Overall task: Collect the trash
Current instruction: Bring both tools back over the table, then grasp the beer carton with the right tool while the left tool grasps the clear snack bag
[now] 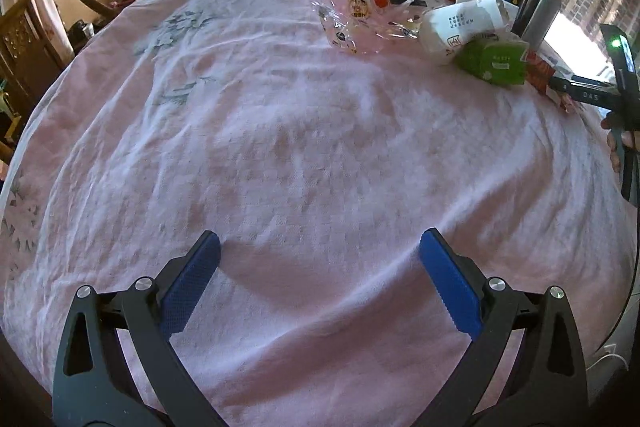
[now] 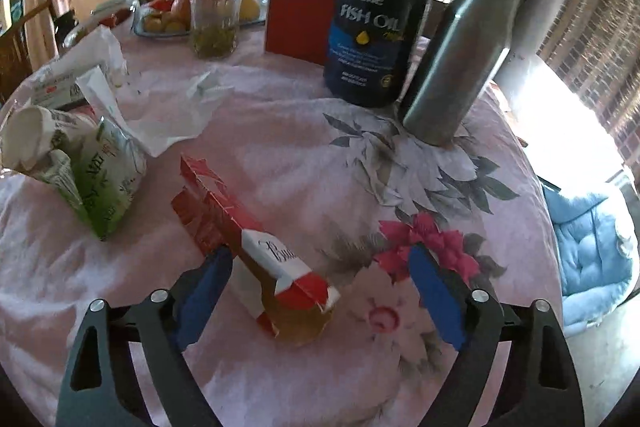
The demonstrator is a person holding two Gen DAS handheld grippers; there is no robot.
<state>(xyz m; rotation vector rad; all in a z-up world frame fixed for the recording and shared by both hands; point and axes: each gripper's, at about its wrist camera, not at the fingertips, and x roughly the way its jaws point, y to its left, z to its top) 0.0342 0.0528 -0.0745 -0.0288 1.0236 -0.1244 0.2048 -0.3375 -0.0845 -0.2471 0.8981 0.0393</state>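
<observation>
A: Right wrist view: right claw point(image 2: 320, 279) spread, its jaws either side of the torn red-and-white cardboard carton point(image 2: 256, 247), lying just beside the green packet point(image 2: 108, 179).
B: Ready to clamp. Left claw point(image 1: 320, 275) gapes, empty, over the pink-clothed counter point(image 1: 280, 147).

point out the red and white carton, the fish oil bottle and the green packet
red and white carton point(image 2: 276, 267), right wrist view, white middle panel
fish oil bottle point(image 2: 372, 31), right wrist view, label
green packet point(image 2: 114, 183), right wrist view, front face

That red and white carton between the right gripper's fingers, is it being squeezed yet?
Cannot tell. In the right wrist view the red and white carton meets the left finger; the other stands clear.
</observation>
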